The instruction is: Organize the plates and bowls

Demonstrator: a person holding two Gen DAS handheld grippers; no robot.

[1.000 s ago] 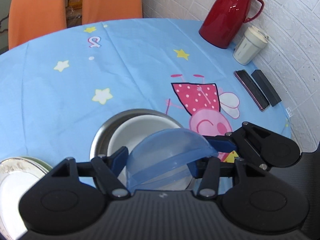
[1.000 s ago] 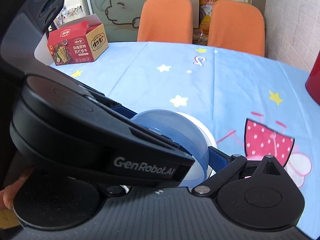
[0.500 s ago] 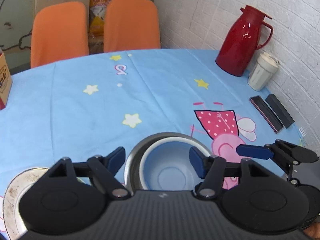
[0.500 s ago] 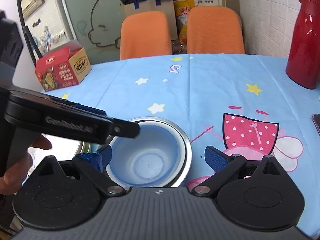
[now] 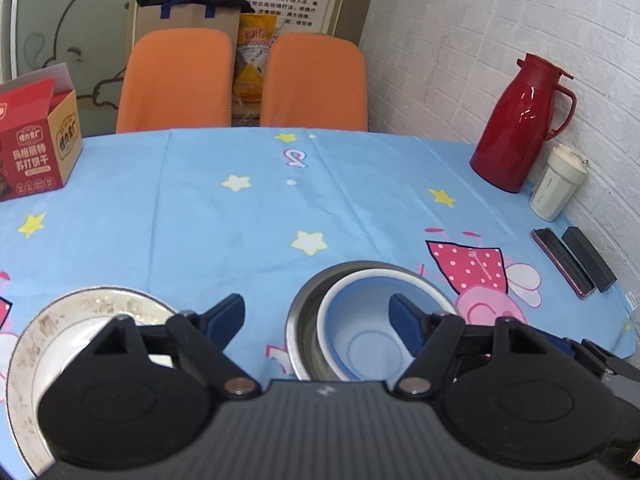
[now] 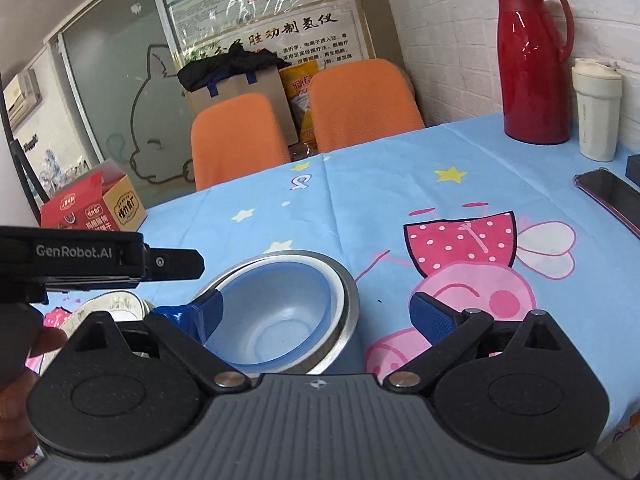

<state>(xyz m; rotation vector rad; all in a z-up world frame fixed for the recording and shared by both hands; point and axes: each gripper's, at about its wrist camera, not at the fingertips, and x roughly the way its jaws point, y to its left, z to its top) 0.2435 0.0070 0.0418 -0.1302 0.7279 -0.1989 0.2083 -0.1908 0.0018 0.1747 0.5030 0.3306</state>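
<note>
A translucent blue bowl (image 5: pixel 366 340) sits nested in a white bowl, which sits in a steel bowl (image 5: pixel 306 308) on the blue tablecloth. The stack also shows in the right wrist view (image 6: pixel 280 316). A stack of white plates with a patterned rim (image 5: pixel 76 312) lies to its left. My left gripper (image 5: pixel 318 318) is open and empty, above and behind the bowls. My right gripper (image 6: pixel 320 314) is open and empty, just right of the stack.
A red thermos (image 5: pixel 520 120), a white cup (image 5: pixel 558 184), a phone (image 5: pixel 562 262) and a black case (image 5: pixel 588 258) line the right wall. A red carton (image 5: pixel 36 140) stands far left. Two orange chairs (image 5: pixel 176 80) stand behind the table.
A second ago both grippers held the blue bowl over the stack. It now rests nested in the white bowl; both grippers have opened and drawn back and up.
</note>
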